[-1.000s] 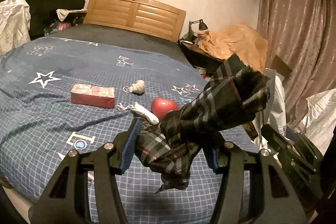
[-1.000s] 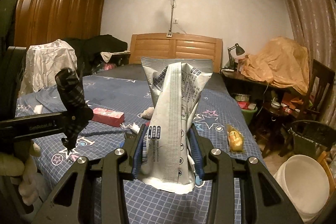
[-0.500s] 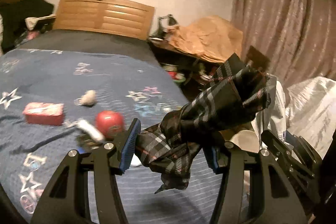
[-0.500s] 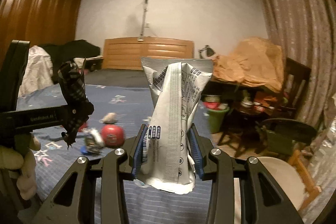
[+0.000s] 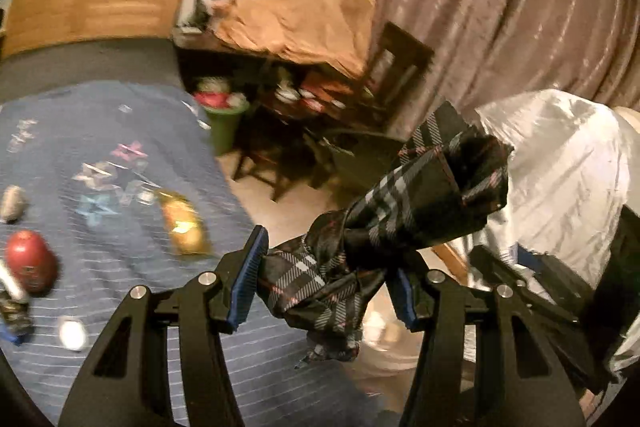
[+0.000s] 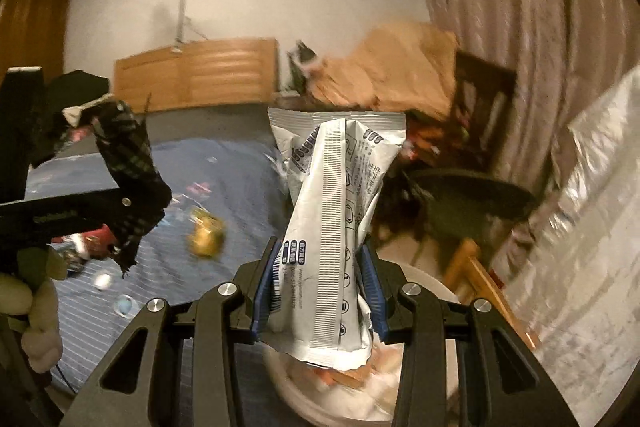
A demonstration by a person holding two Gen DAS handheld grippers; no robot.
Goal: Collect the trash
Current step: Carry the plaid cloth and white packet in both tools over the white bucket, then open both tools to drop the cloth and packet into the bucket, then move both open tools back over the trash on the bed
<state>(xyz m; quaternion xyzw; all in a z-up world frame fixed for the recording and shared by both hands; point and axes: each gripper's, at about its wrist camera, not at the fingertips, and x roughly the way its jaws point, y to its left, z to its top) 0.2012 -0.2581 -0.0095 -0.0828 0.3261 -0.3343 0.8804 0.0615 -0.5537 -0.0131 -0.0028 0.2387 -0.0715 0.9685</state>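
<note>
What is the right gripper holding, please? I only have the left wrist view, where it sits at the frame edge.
Observer: The right gripper is shut on a silver snack bag, upright between its pads.
Operator: Thank you. Is anything underneath that bag?
Observer: Yes, a white bucket lies directly below it, with some scraps already inside.
Operator: And how does my left gripper look from over there?
Observer: The left gripper shows at the left edge, side-on, with the plaid wrapper sticking up from its jaws and a gloved hand on its handle.
</note>
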